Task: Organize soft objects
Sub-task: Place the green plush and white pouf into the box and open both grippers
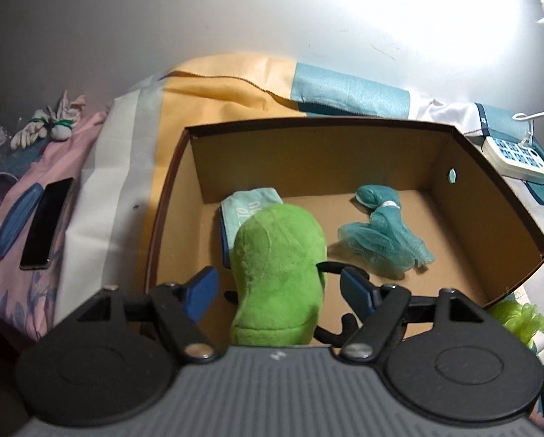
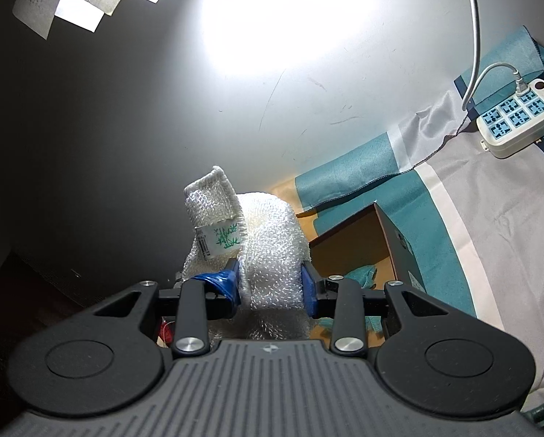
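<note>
- Left gripper [image 1: 277,291] is spreading wide around the green plush [image 1: 277,273], gripping nothing; the plush is leaning over the cardboard box [image 1: 490,196] floor, possibly toppling toward six o'clock.
- Right gripper [image 2: 272,286] is pinching the white knit cloth [image 2: 268,251] at twelve o'clock; its loose flap may be snagging the rim.

Each hand-held gripper, the left [image 1: 279,287] and the right [image 2: 272,284], has a grey ribbed body with a small white mark at the middle of its front edge, flanked by two round matte-black discs. Black linkage arms with triangular cut-outs run forward from silver screw heads to blue finger pads [image 1: 200,293]. On the right one, the left-hand pad [image 2: 222,284] carries wrinkled blue wrapping.
</note>
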Available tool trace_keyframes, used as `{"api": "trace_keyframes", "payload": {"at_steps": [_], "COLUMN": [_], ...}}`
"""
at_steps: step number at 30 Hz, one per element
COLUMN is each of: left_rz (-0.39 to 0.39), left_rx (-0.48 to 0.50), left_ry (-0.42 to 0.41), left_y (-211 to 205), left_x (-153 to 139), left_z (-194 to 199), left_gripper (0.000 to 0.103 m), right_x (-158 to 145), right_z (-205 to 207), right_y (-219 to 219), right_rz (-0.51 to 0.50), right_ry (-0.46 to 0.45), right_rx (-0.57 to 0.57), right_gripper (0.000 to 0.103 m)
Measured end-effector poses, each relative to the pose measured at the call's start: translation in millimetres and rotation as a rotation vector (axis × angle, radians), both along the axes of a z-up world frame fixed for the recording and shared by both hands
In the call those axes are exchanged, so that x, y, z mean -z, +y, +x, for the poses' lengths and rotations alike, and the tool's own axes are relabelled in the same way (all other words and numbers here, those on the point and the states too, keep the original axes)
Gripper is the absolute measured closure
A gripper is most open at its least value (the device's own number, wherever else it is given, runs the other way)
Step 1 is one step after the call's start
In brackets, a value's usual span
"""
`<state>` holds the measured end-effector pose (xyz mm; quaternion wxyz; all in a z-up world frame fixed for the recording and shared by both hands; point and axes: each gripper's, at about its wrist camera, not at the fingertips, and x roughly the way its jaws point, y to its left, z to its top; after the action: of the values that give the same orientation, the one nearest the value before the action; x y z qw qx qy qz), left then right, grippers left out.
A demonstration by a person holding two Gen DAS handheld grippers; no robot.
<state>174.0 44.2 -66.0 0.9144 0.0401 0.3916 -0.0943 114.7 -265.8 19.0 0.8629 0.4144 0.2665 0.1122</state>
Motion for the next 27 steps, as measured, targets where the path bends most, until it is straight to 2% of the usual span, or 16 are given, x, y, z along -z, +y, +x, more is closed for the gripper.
{"api": "trace_keyframes", "payload": {"at_steps": [6,11,16,20,22,24,27], "left_rz": [-0.025,0.025,0.02,0.029,0.028,0.02,0.019], "left_rx": [-0.043,-0.071,-0.121,-0.144,-0.148,-0.148,-0.154], "left_ry": [-0.03,-0.056,-0.052,-0.043,-0.04,-0.03,-0.021], "left_y": [14.7,26.0,44.1,50.6,52.1,53.1,51.9], "left_x": [-18.3,-22.0,-21.5,-19.2,-19.3,-19.6,-20.1], "left_z": [-21.5,-37.8,-46.8,-50.9,-52.6,-53.8,-54.1], "left_gripper": [0.025,0.025,0.025,0.025,0.025,0.025,0.025], "right_x": [14.6,38.7,61.3,76.7,83.4,86.8,79.0], "right_z": [52.1,91.5,113.6,126.6,130.2,130.2,124.7], "right_y": [31.4,62.9,89.4,106.1,106.8,102.3,95.6], "right_rz": [-0.064,-0.131,-0.211,-0.297,-0.302,-0.258,-0.255], "right_ry": [0.072,0.163,0.226,0.275,0.287,0.281,0.242], "right_rx": [-0.027,-0.053,-0.075,-0.074,-0.074,-0.069,-0.024], "right_gripper": [0.085,0.085,0.085,0.08,0.08,0.078,0.078]}}
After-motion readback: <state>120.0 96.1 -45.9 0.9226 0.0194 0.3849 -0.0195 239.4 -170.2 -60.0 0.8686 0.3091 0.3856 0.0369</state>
